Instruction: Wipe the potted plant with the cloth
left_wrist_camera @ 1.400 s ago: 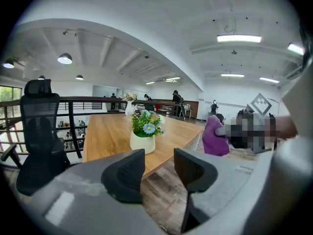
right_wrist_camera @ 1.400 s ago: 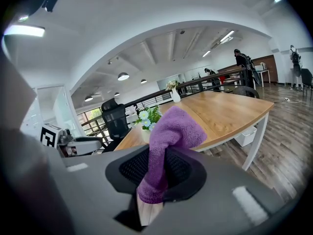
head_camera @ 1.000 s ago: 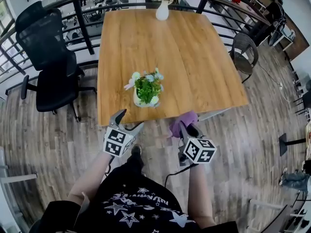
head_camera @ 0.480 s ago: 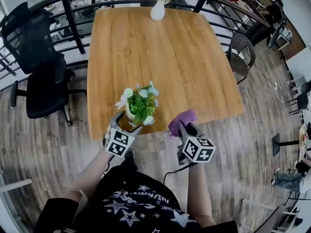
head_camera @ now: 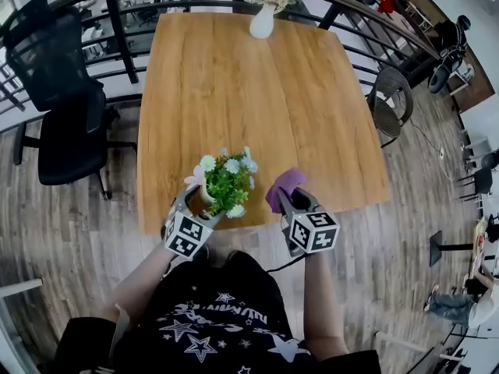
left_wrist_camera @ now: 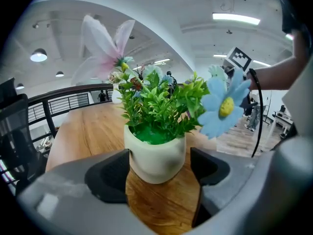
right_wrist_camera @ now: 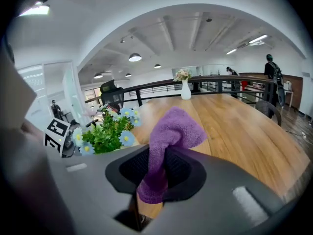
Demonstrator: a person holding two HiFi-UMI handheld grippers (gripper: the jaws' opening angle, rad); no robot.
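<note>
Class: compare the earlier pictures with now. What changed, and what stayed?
The left gripper came forward; its jaws, which have just been opening, now flank the pot, unclamped. The right gripper edged toward the plant. Unchanged: cloth in its jaws, vase at the table's far edge.

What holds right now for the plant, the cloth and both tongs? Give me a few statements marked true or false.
1. The right tongs are clamped on the purple cloth. True.
2. The left tongs are shut and empty. False: they stand open, the jaws having just been opening, with the pot of the potted plant between them.
3. The potted plant stands at the far edge of the table. False: it stands at the near edge; a white vase stands at the far one.
4. The purple cloth is clear of the plant's leaves. True.
</note>
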